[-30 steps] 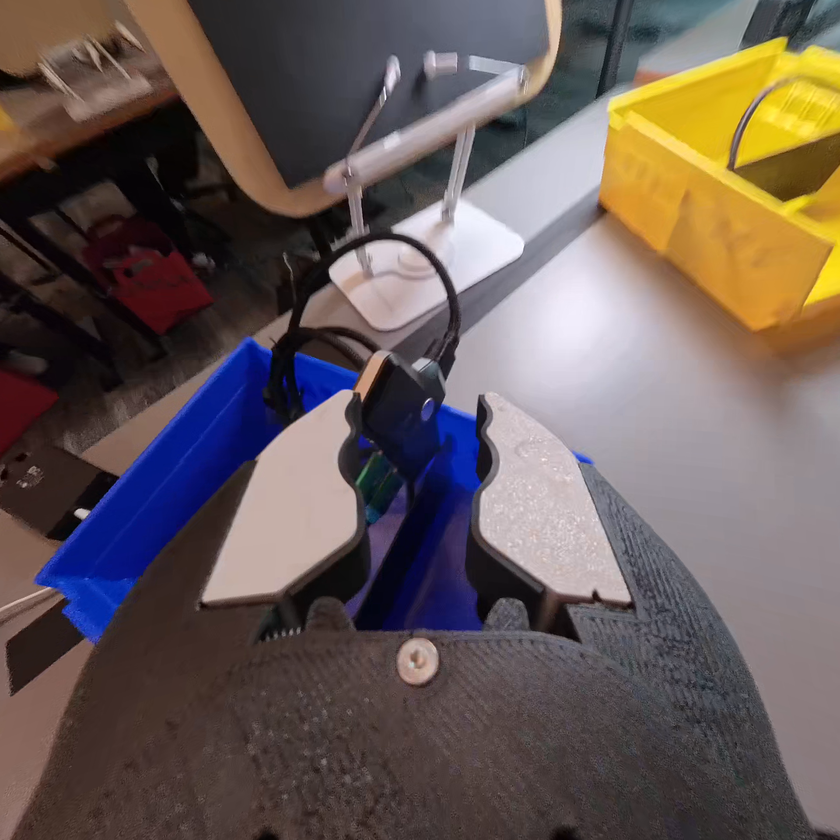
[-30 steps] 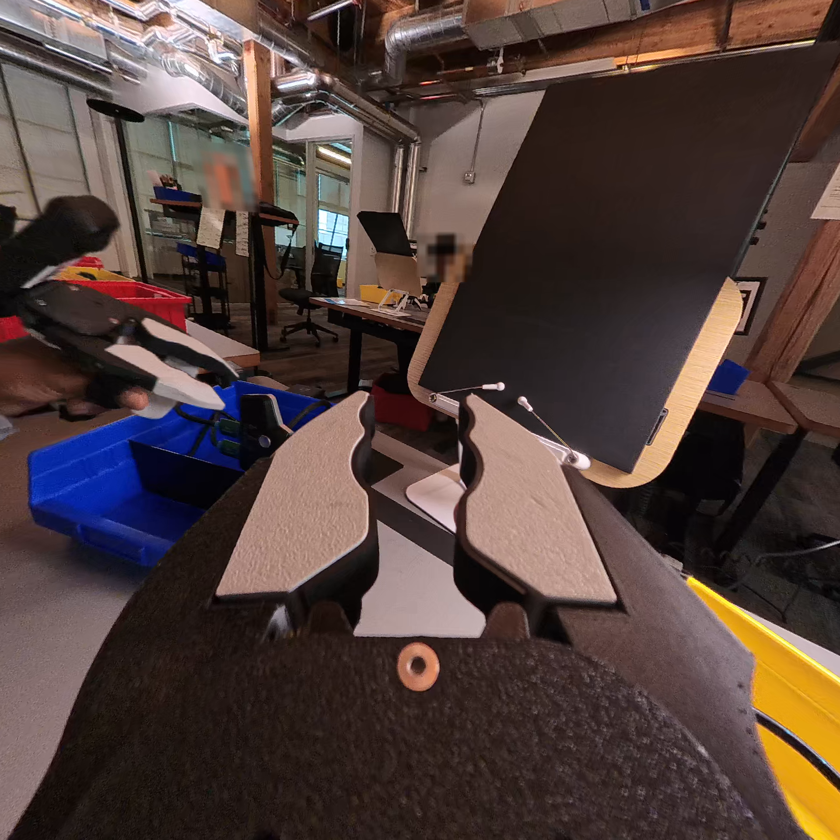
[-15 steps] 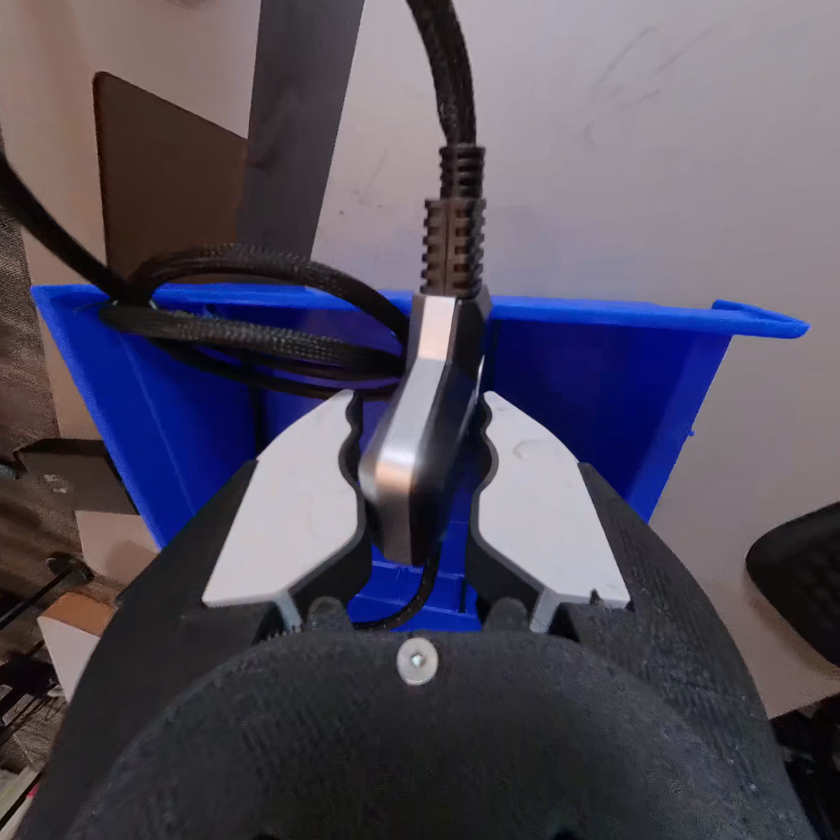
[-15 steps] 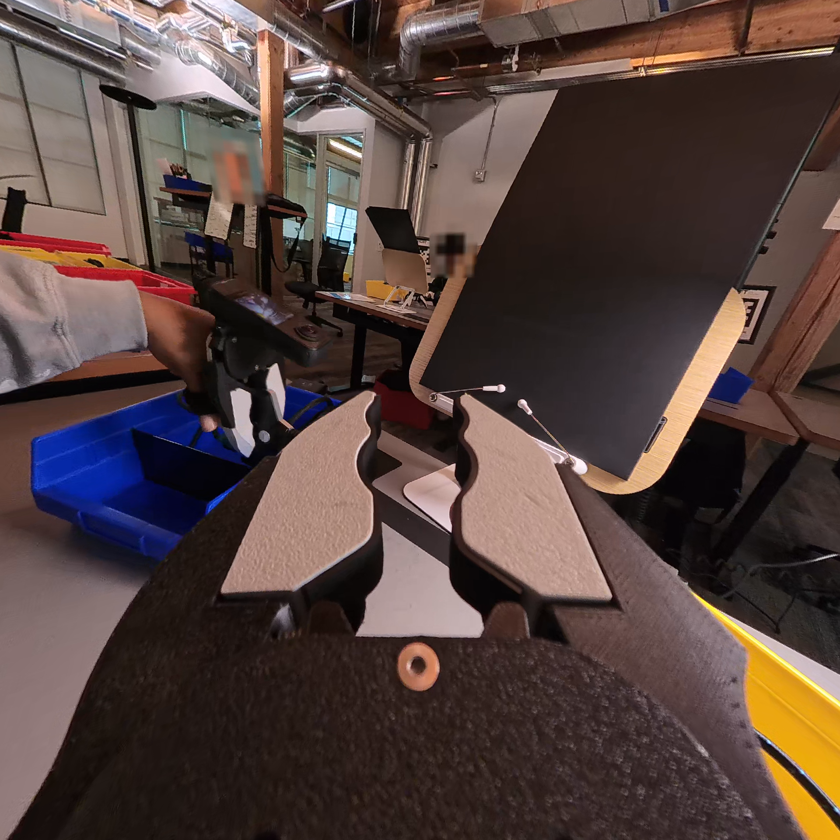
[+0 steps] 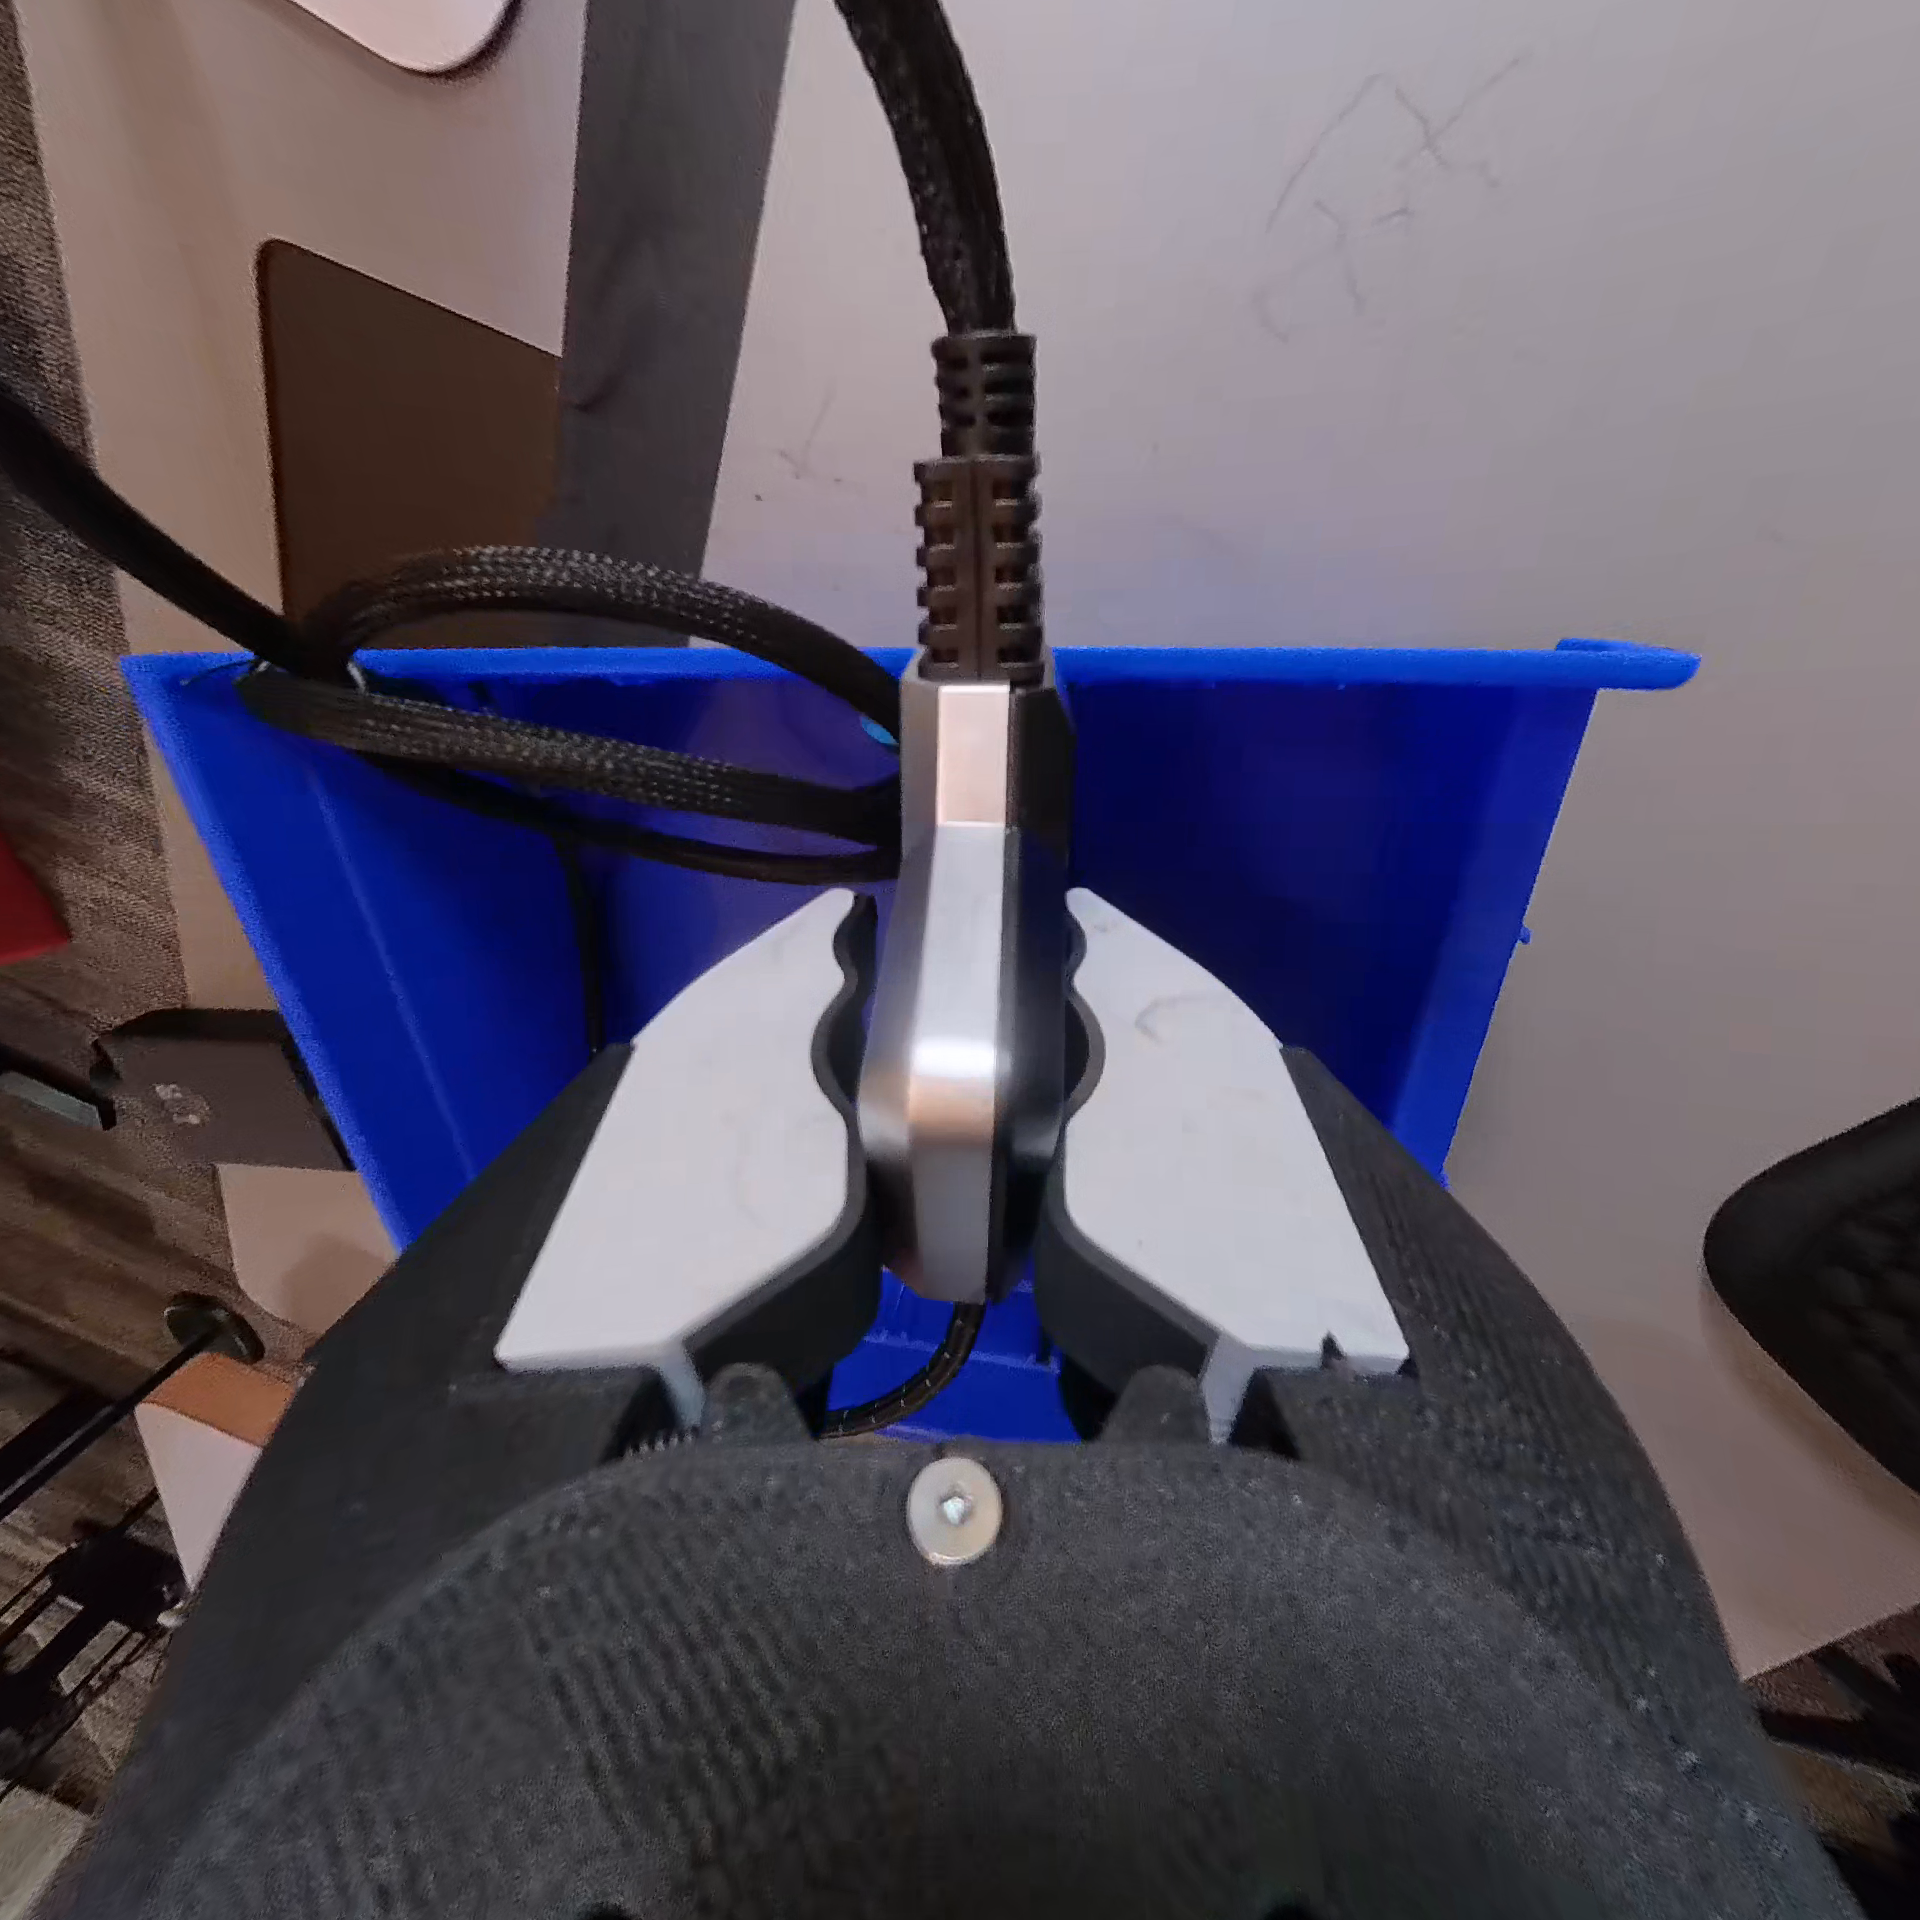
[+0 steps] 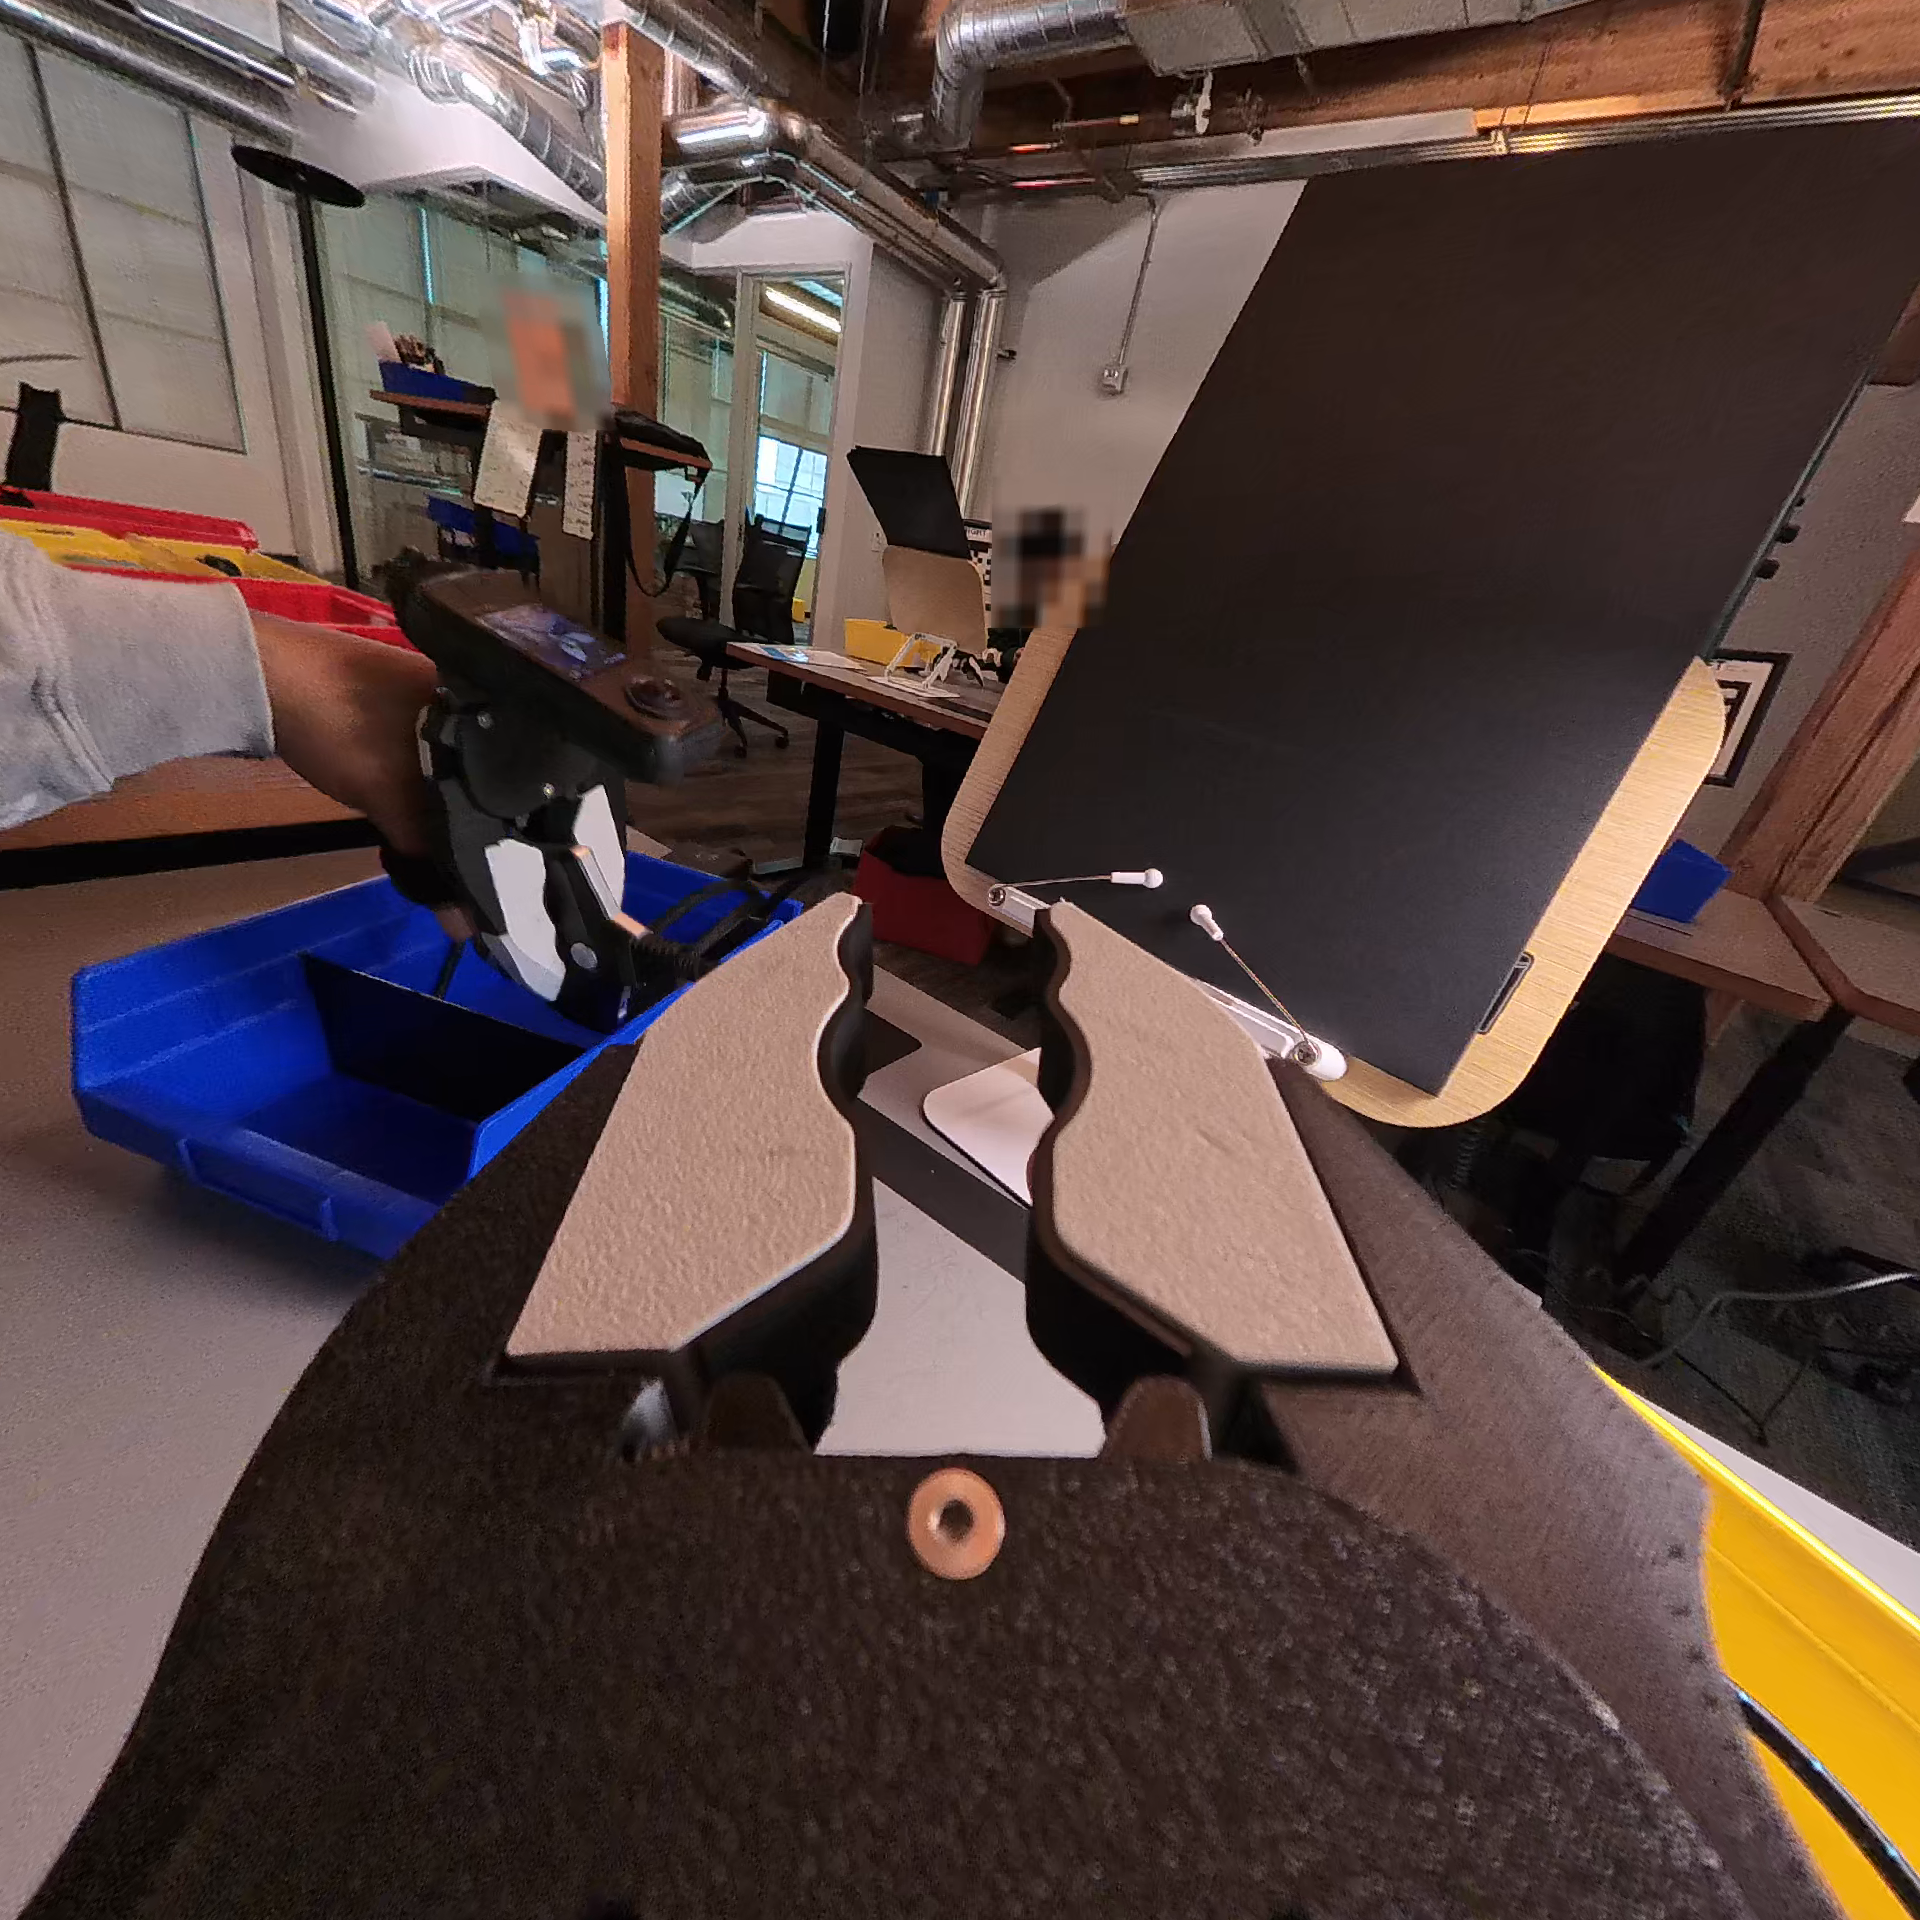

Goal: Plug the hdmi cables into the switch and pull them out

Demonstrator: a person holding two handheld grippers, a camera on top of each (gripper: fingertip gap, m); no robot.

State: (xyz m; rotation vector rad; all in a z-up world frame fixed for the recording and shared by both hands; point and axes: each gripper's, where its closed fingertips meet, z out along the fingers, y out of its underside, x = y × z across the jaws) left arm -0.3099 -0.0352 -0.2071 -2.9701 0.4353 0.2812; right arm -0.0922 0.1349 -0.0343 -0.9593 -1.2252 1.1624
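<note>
plugging not yet begun

left gripper is clamped on the metal-shelled hdmi plug, nose-down over the blue bin, its braided cable trailing upward, more loops lying in the bin. right gripper hangs apart and empty above the table. switch isn't visible, possibly hidden, so every insertion and pull-out remains.
</note>
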